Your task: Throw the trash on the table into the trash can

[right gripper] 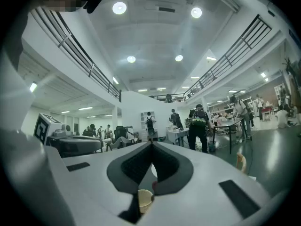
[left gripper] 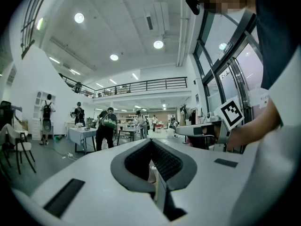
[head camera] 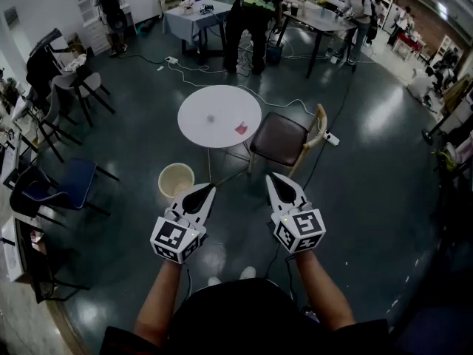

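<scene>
Jaws: left gripper (head camera: pixel 210 190) and right gripper (head camera: pixel 272 177) both closed, nothing held | Trash: white scrap (head camera: pixel 211 117) and red scrap (head camera: pixel 241 129) lay on the round table (head camera: pixel 194 132), well ahead; trash can (head camera: pixel 176 180) stood beside it | Risk: the small scraps could probably slide away if the pads pushed them.

- The round table (head camera: pixel 219 98) was seen to be plain white.
- A scrap (head camera: pixel 241 129) on it was coloured red; a smaller crumpled bit (head camera: pixel 211 117) was pale grey.
- The trash can (head camera: pixel 176 180) was coloured cream.
- The nearby chair (head camera: pixel 279 137) was fitted with a dark brown seat and a light wooden frame.
- Another chair (head camera: pixel 70 180) was coloured blue, with black legs.
- The floor (head camera: pixel 369 161) was finished in glossy dark grey.
- The left gripper (head camera: pixel 209 188) and right gripper (head camera: pixel 272 177) were made white with black jaw linings.
- Each marker cube (head camera: pixel 176 239) was patterned with black squares on white.
</scene>
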`<state>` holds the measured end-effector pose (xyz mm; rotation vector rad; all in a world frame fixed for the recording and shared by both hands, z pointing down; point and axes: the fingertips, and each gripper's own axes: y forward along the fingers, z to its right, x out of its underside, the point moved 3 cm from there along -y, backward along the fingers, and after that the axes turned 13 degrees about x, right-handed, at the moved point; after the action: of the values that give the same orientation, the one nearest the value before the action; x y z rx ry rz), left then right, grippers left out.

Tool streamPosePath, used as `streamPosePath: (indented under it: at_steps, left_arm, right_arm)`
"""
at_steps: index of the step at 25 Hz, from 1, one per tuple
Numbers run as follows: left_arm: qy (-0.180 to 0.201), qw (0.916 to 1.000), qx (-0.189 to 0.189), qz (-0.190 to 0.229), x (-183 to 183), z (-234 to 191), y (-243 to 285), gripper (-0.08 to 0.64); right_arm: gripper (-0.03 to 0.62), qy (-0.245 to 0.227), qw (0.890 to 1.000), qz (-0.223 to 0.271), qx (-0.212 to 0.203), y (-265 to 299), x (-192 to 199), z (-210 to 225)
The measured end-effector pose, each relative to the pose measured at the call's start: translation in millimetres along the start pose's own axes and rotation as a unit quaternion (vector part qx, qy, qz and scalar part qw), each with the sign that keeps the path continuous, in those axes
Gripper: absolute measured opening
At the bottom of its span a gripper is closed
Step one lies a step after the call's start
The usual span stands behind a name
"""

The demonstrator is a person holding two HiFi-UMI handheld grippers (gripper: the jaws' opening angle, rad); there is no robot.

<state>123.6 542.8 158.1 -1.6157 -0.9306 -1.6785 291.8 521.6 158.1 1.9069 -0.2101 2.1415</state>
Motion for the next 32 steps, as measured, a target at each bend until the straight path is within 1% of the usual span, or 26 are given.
streamPosePath:
  at_steps: [4, 8, 12, 21, 26, 30, 32]
  left_arm:
    - [0.004, 1.0, -0.005, -0.001, 1, 8, 10, 0.015]
    - [0.003, 0.9998, -0.018, -0.003, 2, 12, 17, 0.015]
    - [0.001, 0.9996, -0.027, -0.006, 8, 15, 23, 0.015]
    - [-0.002, 0.9991, -0.04, -0.008, 11, 4, 28, 0.015]
    - [-0.003, 0.9992, -0.038, -0.011, 14, -10, 38, 0.015]
    - [-0.009, 0.9994, -0.034, 0.002, 13, -32, 44, 0.015]
    - [-0.006, 0.9994, -0.034, 0.008, 12, -43, 49, 0.015]
  right_arm:
    - [0.018, 0.0, 1.0, 0.003, -0.006, -4, 2, 11]
    - [0.018, 0.004, 1.0, 0.009, -0.02, -3, 3, 18]
    - [0.018, 0.001, 1.0, 0.004, -0.025, 1, 7, 28]
    - [0.018, 0.0, 0.999, -0.003, -0.036, 12, 9, 32]
    - [0.018, 0.003, 0.999, -0.003, -0.032, 32, 13, 36]
    - [0.018, 0.001, 0.999, -0.003, -0.032, 53, 14, 34]
    - [0.018, 0.0, 0.999, -0.004, -0.031, 65, 14, 35]
